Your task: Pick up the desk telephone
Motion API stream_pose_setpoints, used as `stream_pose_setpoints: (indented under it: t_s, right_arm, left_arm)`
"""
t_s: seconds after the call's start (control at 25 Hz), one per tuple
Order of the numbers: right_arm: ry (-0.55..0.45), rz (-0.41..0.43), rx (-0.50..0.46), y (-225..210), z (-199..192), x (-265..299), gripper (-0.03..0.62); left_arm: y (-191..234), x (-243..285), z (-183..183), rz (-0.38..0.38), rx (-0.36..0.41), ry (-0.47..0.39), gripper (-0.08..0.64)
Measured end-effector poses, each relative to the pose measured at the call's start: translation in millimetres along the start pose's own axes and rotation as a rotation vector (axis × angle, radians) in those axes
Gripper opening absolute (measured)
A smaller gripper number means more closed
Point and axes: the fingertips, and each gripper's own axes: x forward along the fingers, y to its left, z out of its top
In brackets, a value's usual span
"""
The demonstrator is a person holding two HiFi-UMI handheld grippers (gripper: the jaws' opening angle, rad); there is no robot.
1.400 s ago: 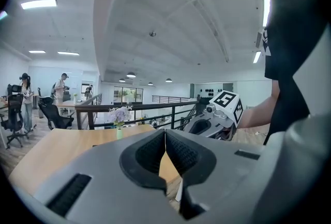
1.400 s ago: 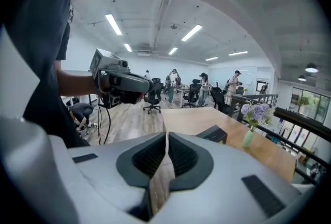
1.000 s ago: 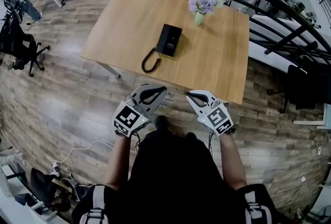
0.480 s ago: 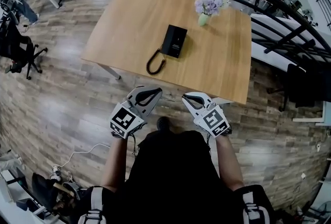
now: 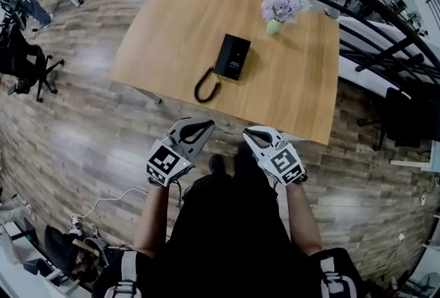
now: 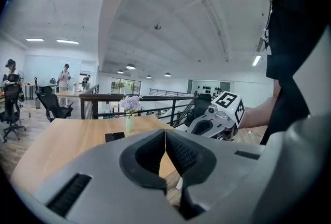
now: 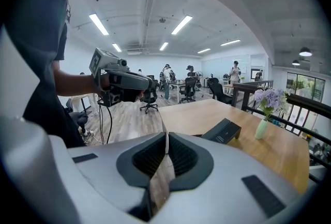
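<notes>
The wooden tabletop (image 5: 172,28) fills the middle of the head view, with plank floor (image 5: 82,145) all around it. Office chairs (image 5: 27,62) stand well off to the left and a dark railing (image 5: 357,1) runs past its far right side. None of these bear on the reach.

The black telephone (image 5: 232,57) lies flat near the tabletop's middle, a little toward the far right. Its long axis runs roughly from the near edge to the far edge, with the far end leaning slightly right.

The left tongs (image 5: 208,123) and the right tongs (image 5: 247,131) are both pressed together with nothing between them. Both hang over the floor, just short of the near edge of the tabletop and well apart from the telephone. It lies straight ahead, about in line with the gap between the two tips, so neither hand looks clearly nearer.

A pale vase of lilac flowers (image 5: 280,6) stands beyond the telephone to the right, apart from it and out of the path.

The coiled cord (image 5: 205,87) trails from the telephone's near left corner toward the near edge. It is the only thing on the approach side. In my judgement a reach from the left would meet the cord first, while the right long side looks free. Either pair must spread before it can take hold.
</notes>
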Motion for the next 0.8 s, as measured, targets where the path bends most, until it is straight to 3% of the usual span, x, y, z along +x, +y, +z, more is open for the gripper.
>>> stream_pose_setpoints:
  t_s: [0.28, 0.52, 0.8]
  right_arm:
    - [0.000, 0.057, -0.007, -41, 9, 8, 0.032]
    - [-0.011, 0.058, -0.025, -92, 17, 5, 0.032]
    - [-0.020, 0.116, -0.052, -118, 19, 5, 0.032]
  left_arm:
    - [15, 36, 14, 0.032, -0.005, 0.022, 0.023]
    - [19, 72, 26, 0.038, 0.011, 0.050, 0.023]
    - [30, 87, 31, 0.122, -0.006, 0.060, 0.023]
